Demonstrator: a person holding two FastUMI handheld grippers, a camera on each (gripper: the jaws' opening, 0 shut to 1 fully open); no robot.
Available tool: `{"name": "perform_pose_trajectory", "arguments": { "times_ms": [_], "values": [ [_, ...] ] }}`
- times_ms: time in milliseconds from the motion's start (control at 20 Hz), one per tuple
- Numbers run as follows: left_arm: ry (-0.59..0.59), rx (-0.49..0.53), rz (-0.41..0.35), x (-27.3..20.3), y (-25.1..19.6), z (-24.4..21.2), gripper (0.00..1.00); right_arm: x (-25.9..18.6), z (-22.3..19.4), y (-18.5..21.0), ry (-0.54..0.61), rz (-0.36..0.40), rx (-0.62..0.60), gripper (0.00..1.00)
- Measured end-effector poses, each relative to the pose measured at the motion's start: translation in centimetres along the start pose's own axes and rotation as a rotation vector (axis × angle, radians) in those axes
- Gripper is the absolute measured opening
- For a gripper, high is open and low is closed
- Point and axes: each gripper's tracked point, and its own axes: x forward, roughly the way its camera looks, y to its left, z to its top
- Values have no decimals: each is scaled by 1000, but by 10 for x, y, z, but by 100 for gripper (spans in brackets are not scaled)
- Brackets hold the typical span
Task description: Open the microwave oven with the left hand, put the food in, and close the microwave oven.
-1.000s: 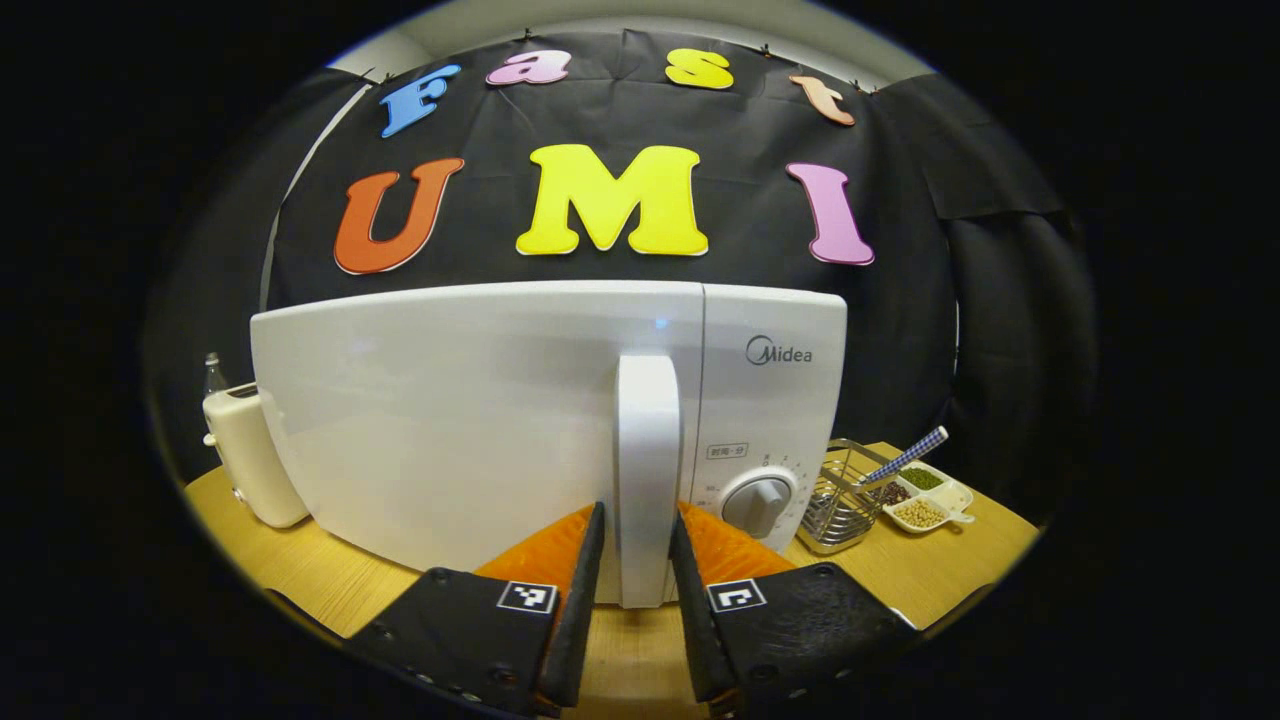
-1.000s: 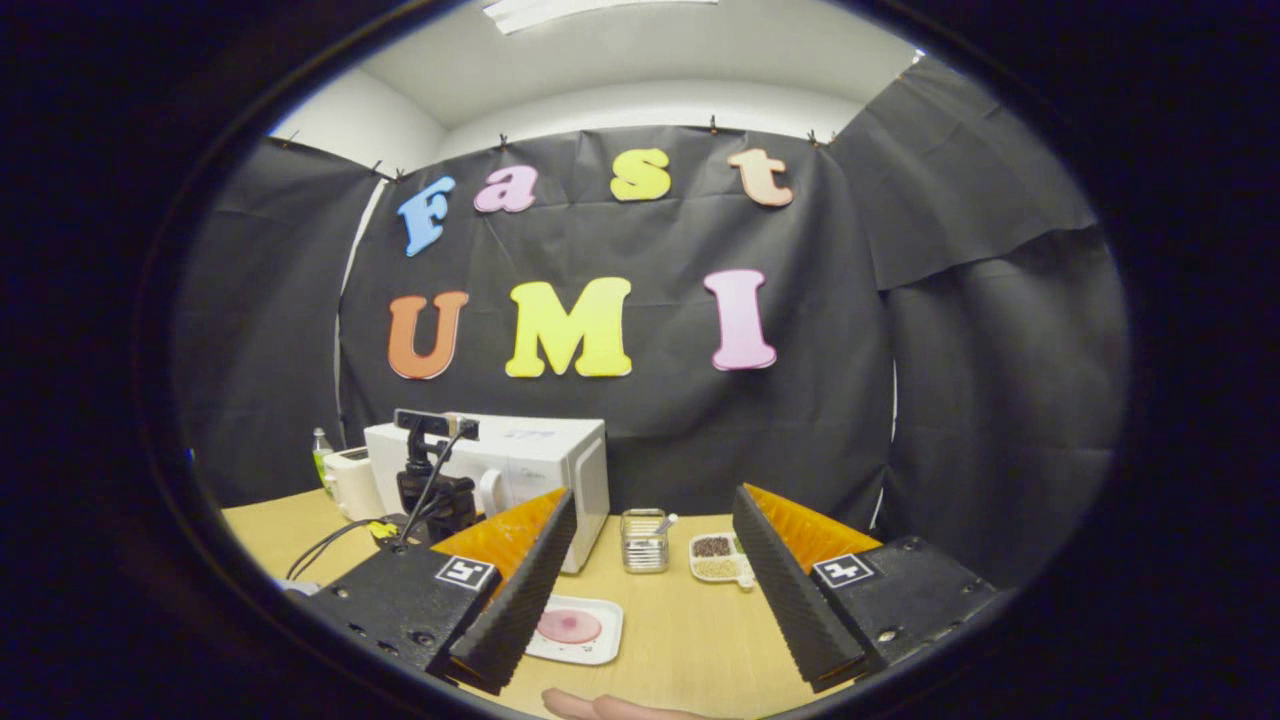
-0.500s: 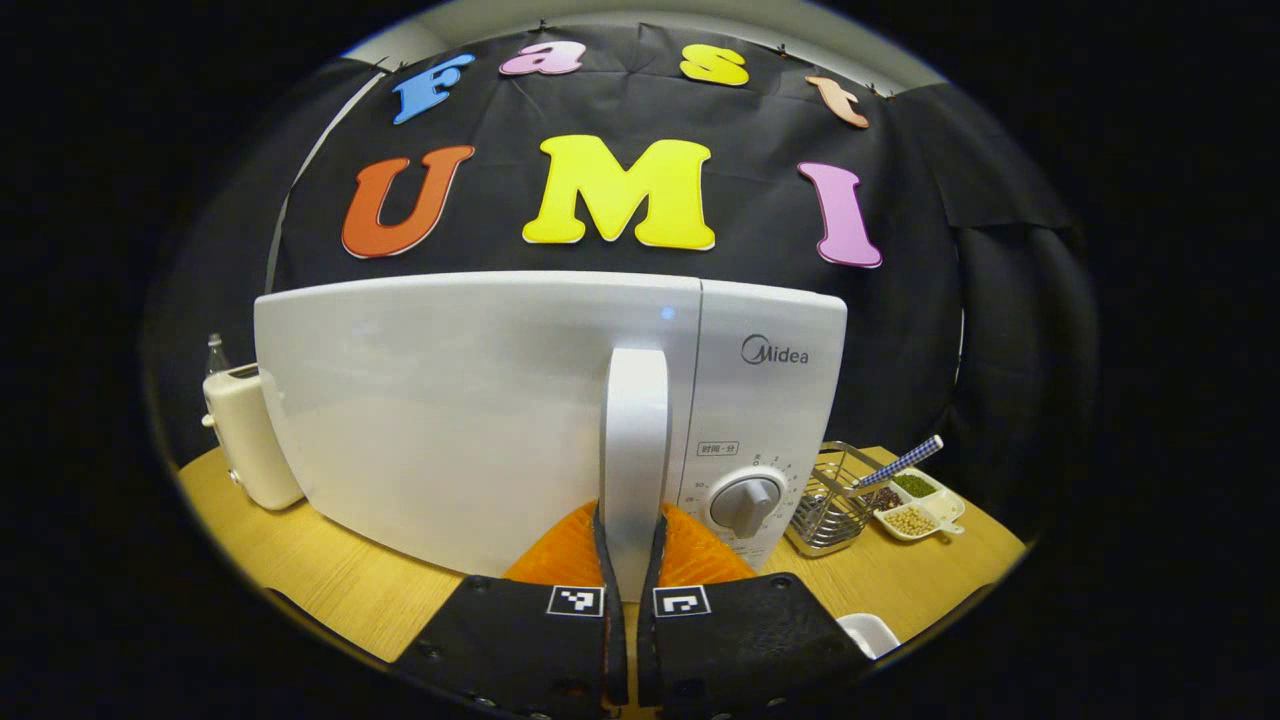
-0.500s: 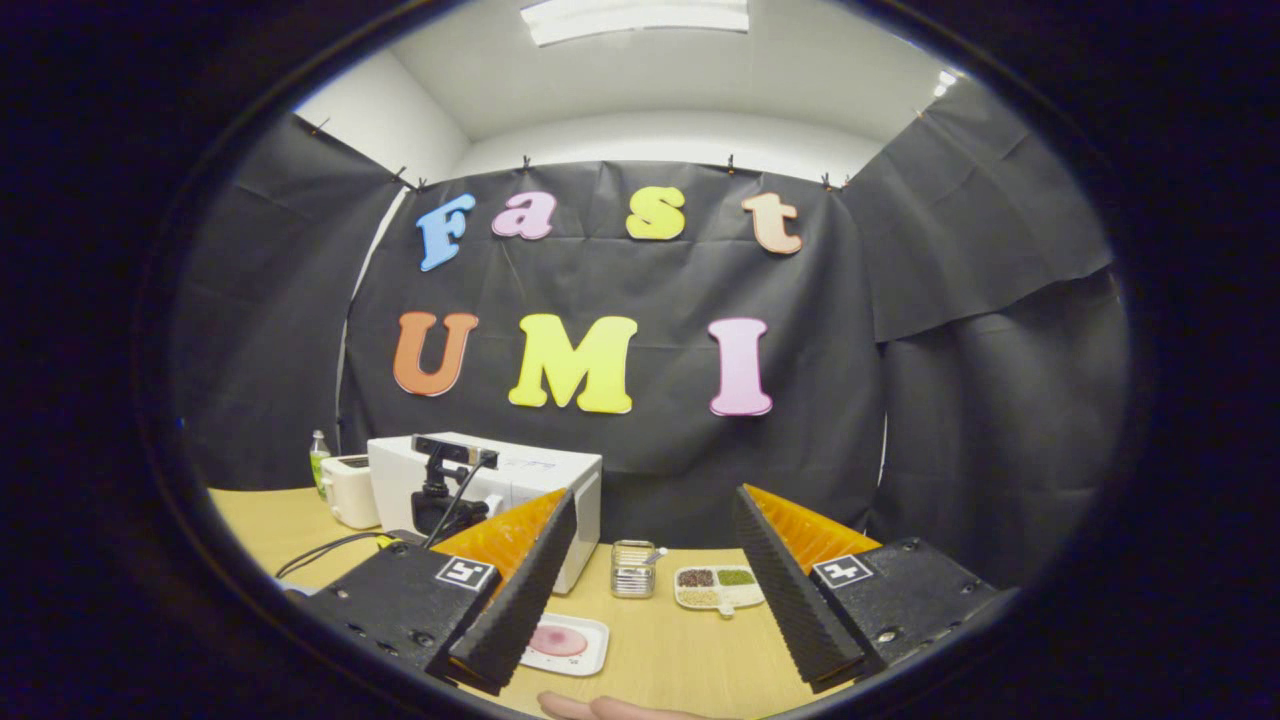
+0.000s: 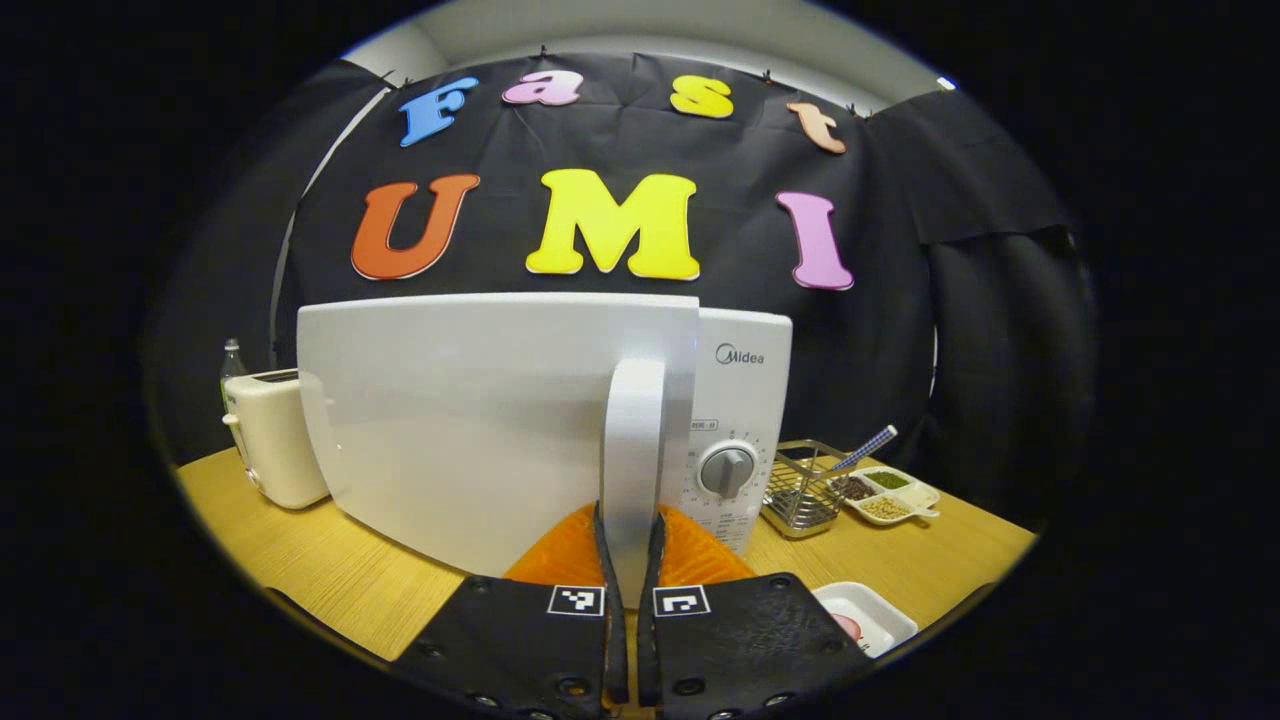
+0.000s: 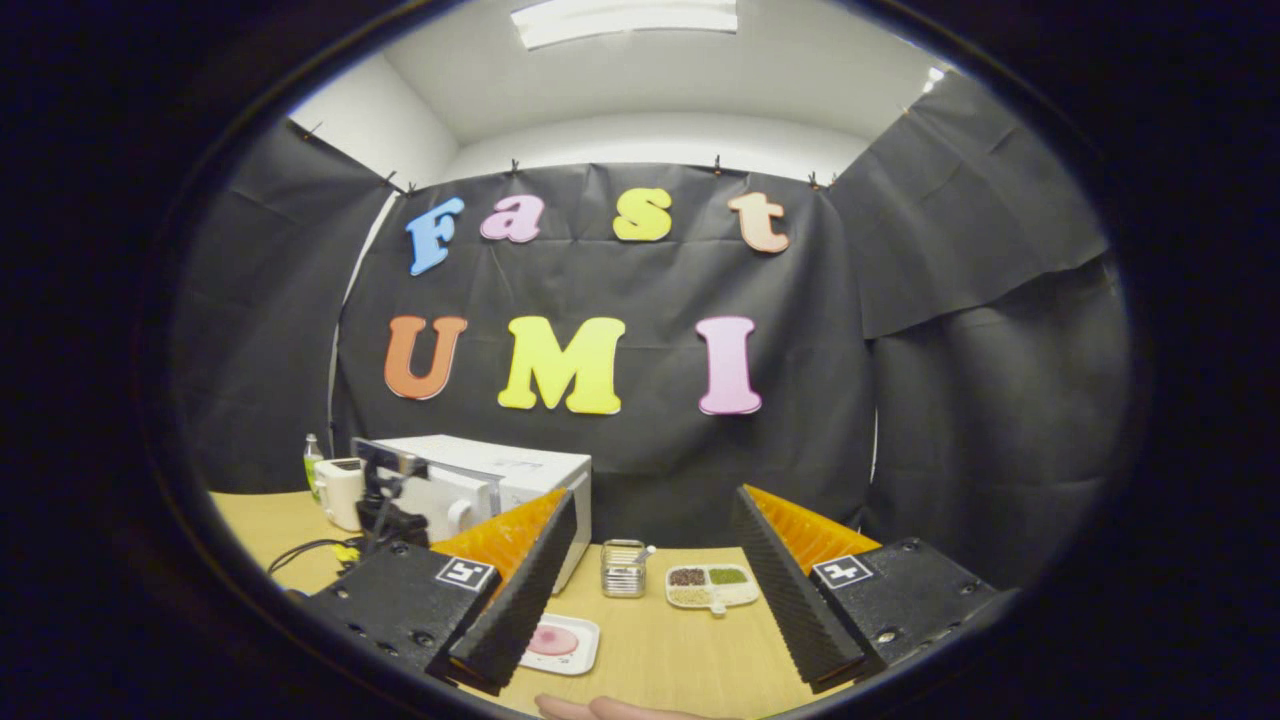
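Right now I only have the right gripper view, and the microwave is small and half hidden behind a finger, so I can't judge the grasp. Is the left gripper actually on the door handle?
Observer: Yes. In the left gripper view the left gripper is shut on the lower part of the handle, one finger on each side.
Operator: Is the door open at all?
Observer: The door stands ajar, its handle-side edge out in front of the control panel.
Operator: And the food, from there?
Observer: The plate lies on the table at lower right, apart from the microwave.

Black cloth walls, white ceiling w/ strip light, wooden table.
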Motion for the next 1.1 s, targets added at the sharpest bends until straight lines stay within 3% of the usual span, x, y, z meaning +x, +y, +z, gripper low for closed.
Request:
{"name": "perform_pose_trajectory", "arguments": {
  "times_ms": [150,250,300,350,400,450,500,550,600,650,700,750,800,900,1000,1050,1100],
  "values": [
    [26,23,-57,-68,29,-4,4,6,-23,1,67,-6,25,100],
    [34,39,-32,-104,58,-8,4,10,-37,11,119,5,47,100],
    [35,34,-18,-120,71,-9,4,12,-44,13,142,-1,52,92],
    [40,28,-7,-134,85,-10,4,15,-50,16,164,-4,55,100],
    [37,12,3,-147,98,-10,3,17,-57,20,184,-1,59,92],
    [37,2,15,-158,111,-10,3,17,-65,23,206,-6,59,92],
    [37,13,27,-169,125,-11,3,19,-71,24,222,-12,57,100],
    [39,30,50,-179,141,-10,3,21,-78,25,243,-21,53,100],
    [38,45,88,-189,160,-11,3,23,-86,26,268,-28,53,92],
    [38,55,149,-201,184,-11,3,25,-94,28,292,-32,58,100],
    [20,67,230,-217,210,-4,4,28,-102,31,318,-34,65,100],
    [-4,59,274,-226,232,3,36,31,-111,33,348,-33,71,92],
    [-7,26,302,-233,247,6,61,35,-120,37,381,-25,79,100],
    [34,-52,338,-248,267,1,73,45,-141,44,458,-5,85,100],
    [47,-73,384,-266,282,3,98,54,-166,52,551,30,66,100],
    [9,-50,433,-280,296,15,97,58,-178,57,602,58,55,100],
    [-26,-36,459,-294,305,29,97,61,-193,63,661,89,48,92]
  ]
}}
